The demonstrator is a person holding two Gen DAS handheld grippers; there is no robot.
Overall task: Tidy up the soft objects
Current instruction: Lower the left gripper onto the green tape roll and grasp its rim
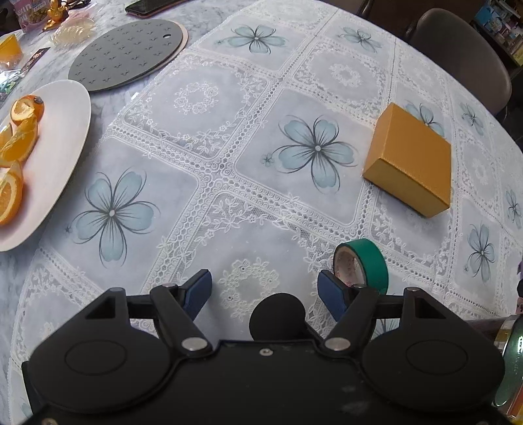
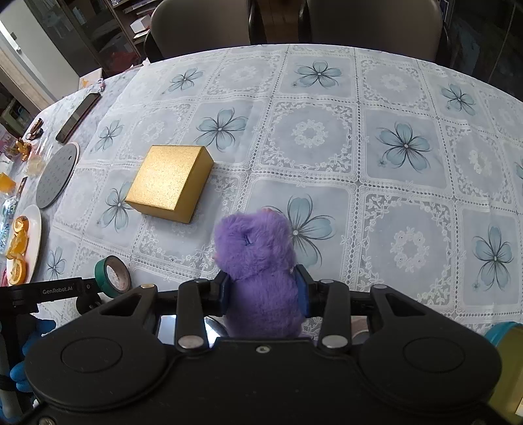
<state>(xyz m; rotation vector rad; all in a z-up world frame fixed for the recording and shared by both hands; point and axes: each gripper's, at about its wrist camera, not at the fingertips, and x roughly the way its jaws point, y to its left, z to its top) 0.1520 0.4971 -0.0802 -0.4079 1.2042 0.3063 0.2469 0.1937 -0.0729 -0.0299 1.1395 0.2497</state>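
Note:
A fluffy purple plush toy is clamped between the blue pads of my right gripper, held above the flowered lace tablecloth. My left gripper is open over bare cloth, nothing between its blue pads. A green tape roll stands on edge just beyond the right fingertip of that gripper; whether it touches is unclear. The same tape roll shows at lower left in the right wrist view, next to the left gripper's black body. A closed gold box lies farther right; the gold box sits left of the plush.
A white plate with orange slices lies at the left, a grey round mat and a phone beyond it. Small items crowd the far left corner. Chairs stand at the far edge. A blue-gloved hand shows at lower left.

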